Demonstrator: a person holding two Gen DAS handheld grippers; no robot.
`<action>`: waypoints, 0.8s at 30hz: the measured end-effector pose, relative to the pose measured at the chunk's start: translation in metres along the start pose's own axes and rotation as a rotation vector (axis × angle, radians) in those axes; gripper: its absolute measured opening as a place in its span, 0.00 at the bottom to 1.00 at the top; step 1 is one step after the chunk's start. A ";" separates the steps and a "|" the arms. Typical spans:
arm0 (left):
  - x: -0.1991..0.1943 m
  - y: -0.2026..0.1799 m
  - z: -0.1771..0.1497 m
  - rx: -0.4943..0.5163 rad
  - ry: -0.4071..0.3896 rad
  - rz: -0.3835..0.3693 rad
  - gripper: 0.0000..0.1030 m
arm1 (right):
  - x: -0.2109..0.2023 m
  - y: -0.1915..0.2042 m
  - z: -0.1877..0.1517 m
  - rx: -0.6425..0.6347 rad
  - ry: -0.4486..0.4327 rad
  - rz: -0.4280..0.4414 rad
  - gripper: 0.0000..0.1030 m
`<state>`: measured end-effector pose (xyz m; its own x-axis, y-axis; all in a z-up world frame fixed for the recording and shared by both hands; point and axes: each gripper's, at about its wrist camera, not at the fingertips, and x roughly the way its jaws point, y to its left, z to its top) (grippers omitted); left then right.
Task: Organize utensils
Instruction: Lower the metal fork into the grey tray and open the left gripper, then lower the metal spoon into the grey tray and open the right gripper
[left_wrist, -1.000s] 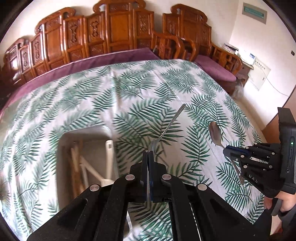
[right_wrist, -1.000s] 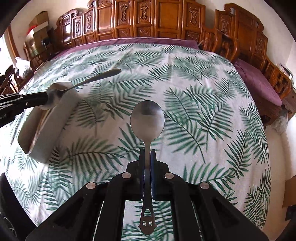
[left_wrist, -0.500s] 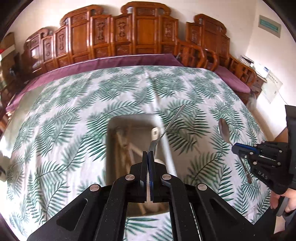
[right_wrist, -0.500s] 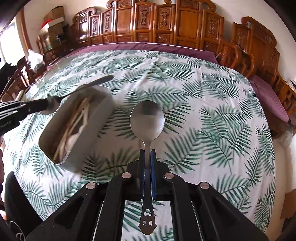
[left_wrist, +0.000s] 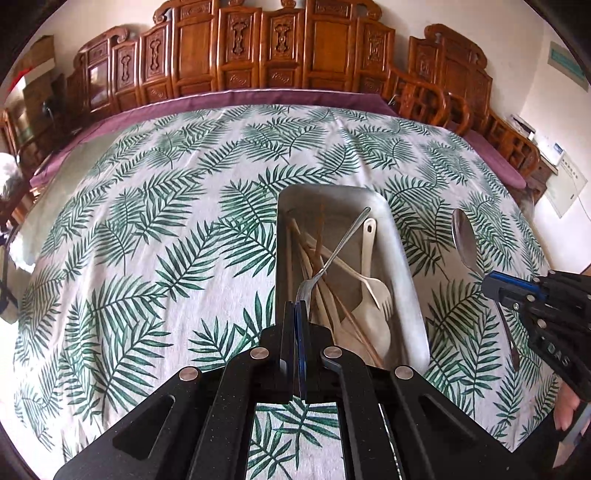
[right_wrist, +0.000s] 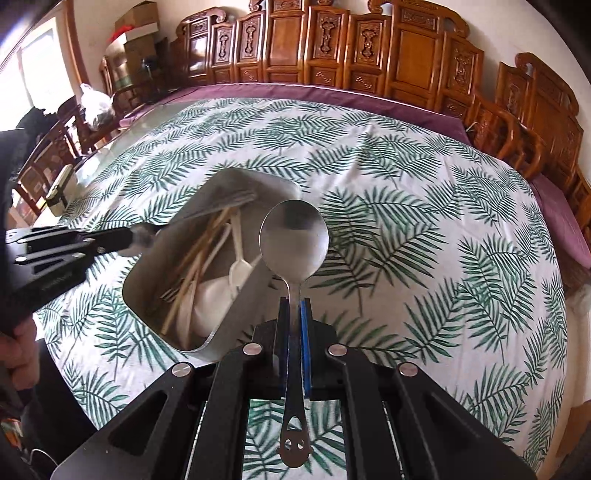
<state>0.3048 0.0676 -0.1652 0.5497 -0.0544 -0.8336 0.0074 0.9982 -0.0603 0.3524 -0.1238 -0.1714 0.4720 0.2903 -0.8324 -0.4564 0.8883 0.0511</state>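
Steel glinted in both claws: the left claw (left_wrist: 297, 306) was clamped on a metal fork (left_wrist: 338, 245) by its head, handle slanting out above the metal tray (left_wrist: 400, 258). The right claw (right_wrist: 293, 306) pinched a metal spoon (right_wrist: 294, 240) by its handle, bowl up, just right of that tray. Chopsticks (left_wrist: 317, 258) and white plastic cutlery (left_wrist: 373, 288) lay inside, on the leaf-print surface (left_wrist: 166, 240).
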 end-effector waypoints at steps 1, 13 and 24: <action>0.002 0.000 0.001 -0.003 0.002 0.002 0.01 | 0.000 0.002 0.001 -0.003 0.002 0.001 0.07; 0.019 -0.014 0.011 0.025 0.028 -0.019 0.03 | 0.006 0.018 0.011 -0.024 0.014 0.017 0.07; -0.002 0.019 0.010 0.001 -0.016 -0.009 0.09 | 0.028 0.039 0.034 -0.006 0.016 0.071 0.07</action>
<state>0.3124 0.0873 -0.1588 0.5630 -0.0631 -0.8241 0.0134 0.9976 -0.0673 0.3730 -0.0686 -0.1740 0.4262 0.3470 -0.8354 -0.4929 0.8634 0.1072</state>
